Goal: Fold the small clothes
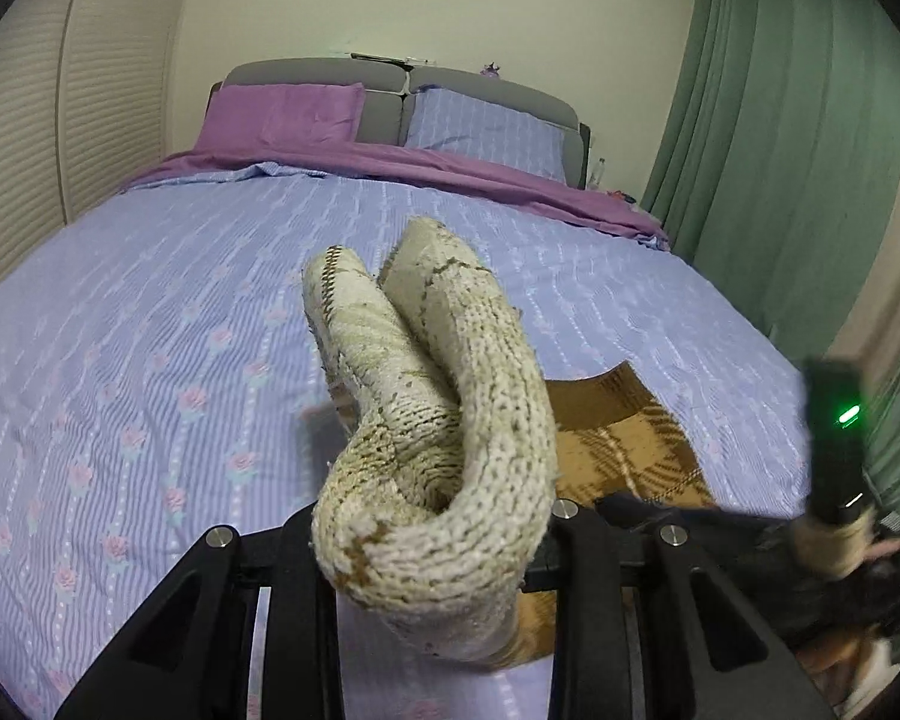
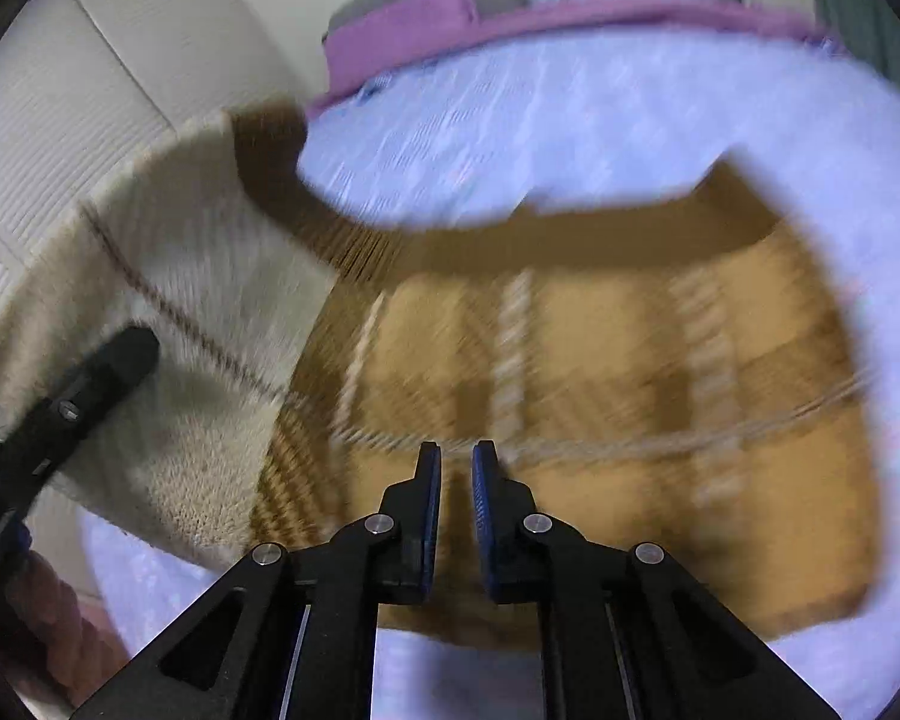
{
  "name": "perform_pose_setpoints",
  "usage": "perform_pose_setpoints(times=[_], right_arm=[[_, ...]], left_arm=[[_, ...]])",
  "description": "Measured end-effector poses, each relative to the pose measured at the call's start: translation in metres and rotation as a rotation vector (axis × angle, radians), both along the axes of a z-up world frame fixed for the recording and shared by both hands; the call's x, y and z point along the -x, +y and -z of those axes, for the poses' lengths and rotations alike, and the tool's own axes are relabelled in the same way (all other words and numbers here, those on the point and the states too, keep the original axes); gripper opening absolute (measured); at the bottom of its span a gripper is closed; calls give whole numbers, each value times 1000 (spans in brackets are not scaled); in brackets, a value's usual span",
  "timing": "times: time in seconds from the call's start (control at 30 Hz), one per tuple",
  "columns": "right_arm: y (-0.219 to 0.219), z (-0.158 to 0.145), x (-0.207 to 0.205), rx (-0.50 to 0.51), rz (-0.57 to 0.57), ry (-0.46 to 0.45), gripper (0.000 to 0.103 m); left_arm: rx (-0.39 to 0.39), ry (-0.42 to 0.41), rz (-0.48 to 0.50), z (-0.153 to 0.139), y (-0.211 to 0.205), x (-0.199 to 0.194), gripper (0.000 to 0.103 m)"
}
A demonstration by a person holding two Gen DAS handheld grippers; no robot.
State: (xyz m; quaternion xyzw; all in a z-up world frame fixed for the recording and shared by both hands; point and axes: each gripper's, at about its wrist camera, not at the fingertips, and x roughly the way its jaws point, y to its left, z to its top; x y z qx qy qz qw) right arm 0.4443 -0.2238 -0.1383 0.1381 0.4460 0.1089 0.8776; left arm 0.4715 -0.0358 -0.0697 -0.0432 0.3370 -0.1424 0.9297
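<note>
A: Any brand, label or writing to read on the knit or the bedding?

B: None that I can make out. The knitted garment [image 1: 426,420] shows only its pattern: cream on the inside, tan and brown plaid on the outside. The right wrist view is too blurred for small print anyway.

A: What is the left claw [image 1: 432,546] doing?

B: It is clenched on a bunched cream fold of the garment. In its own view the fold rises from between the fingers toward 12 o'clock and hides the fingertips. In the right wrist view the same claw's finger shows at 9 o'clock, pressed into the cream side, with that edge lifted off the bed [image 1: 150,300].

A: And the right claw [image 2: 456,456]?

B: Its blue-padded fingers stand nearly together, with only a narrow slit between the tips. They sit over the plaid part of the garment, at about 6 o'clock in their view. Whether a pinch of fabric lies between the pads I cannot tell; the blur hides it.

A: Where is the garment as a whole?

B: On the lilac striped bedspread with small flowers. The plaid body lies flat at 4 o'clock of the left view.
</note>
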Motion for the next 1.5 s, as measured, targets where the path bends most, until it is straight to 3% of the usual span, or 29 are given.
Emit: perform_pose_setpoints(times=[0.13,0.3,0.37,0.53,0.57,0.6,0.67,0.77,0.87,0.97,1.23,1.37,1.5], right_arm=[[-63,-34,9,46,76,-37,13],[-113,-58,28,78,124,-67,13],[-127,-60,37,74,131,-71,13],[-152,-45,44,-36,138,-41,15],[-155,-40,43,-73,145,-26,20],[-161,-37,41,-110,147,-14,32],[-163,-29,37,-178,152,7,45],[-163,-19,28,-280,127,50,50],[-153,-3,5,-386,103,120,64],[-141,12,-18,-456,99,196,65],[-99,33,-58,-631,55,272,64],[-88,38,-80,-643,73,270,61],[-84,12,-103,-504,62,179,59]], left_arm=[[-17,0,-17,-5,-42,-5,30],[46,41,-18,2,-83,-10,29],[71,46,-15,7,-96,-7,29],[2,51,7,30,-130,5,29],[-20,52,10,36,-135,7,29],[-38,53,14,39,-138,9,29],[-99,49,41,48,-148,14,29],[-182,35,77,59,-155,20,29],[-214,30,88,66,-150,29,29],[-236,12,77,62,-145,30,29],[-136,16,35,51,-118,27,29],[-156,33,53,53,-119,25,29],[-231,47,92,56,-139,22,29]])
